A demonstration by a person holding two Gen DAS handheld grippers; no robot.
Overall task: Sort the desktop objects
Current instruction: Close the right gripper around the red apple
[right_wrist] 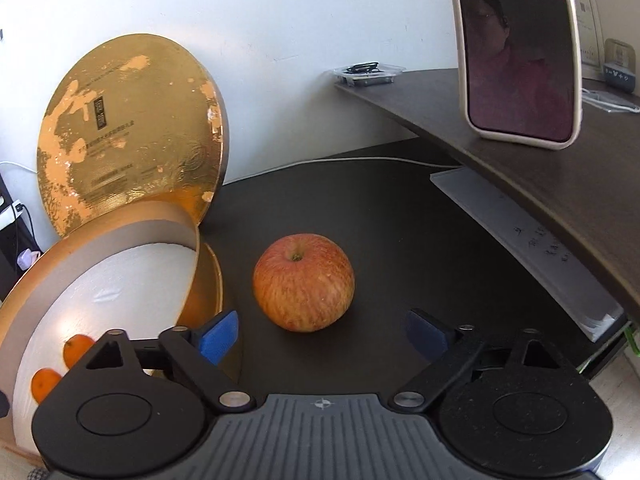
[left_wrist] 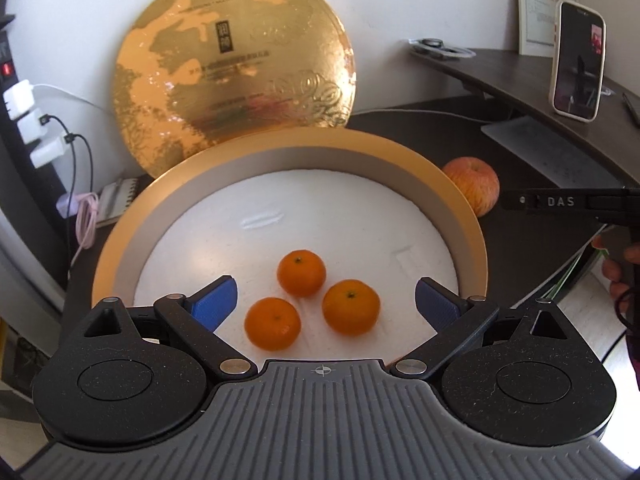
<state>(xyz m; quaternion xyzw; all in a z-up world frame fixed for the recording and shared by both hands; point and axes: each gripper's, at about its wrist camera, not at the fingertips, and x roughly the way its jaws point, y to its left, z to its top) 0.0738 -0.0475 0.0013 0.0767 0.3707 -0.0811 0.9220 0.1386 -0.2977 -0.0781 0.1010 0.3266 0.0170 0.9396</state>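
Note:
A round gold box (left_wrist: 472, 232) with a white floor sits on the dark desk. Three mandarins (left_wrist: 301, 278) lie in its near part. My left gripper (left_wrist: 326, 304) hovers open over them, its blue pads (left_wrist: 214, 304) apart and touching none. A red-yellow apple (right_wrist: 304, 282) stands on the desk right of the box (right_wrist: 48, 260); it also shows in the left wrist view as the apple (left_wrist: 474, 188). My right gripper (right_wrist: 322, 336) is open just short of the apple, nothing between its pads. Part of the right gripper's arm (left_wrist: 560, 202) shows at the left wrist view's right edge.
The gold lid (left_wrist: 236, 76) leans upright against the white wall behind the box. A raised dark shelf (right_wrist: 520, 168) at the right carries a phone (right_wrist: 520, 52) on a stand. A grey keyboard (right_wrist: 532, 248) lies under it. Chargers and cables (left_wrist: 40, 128) hang at the left.

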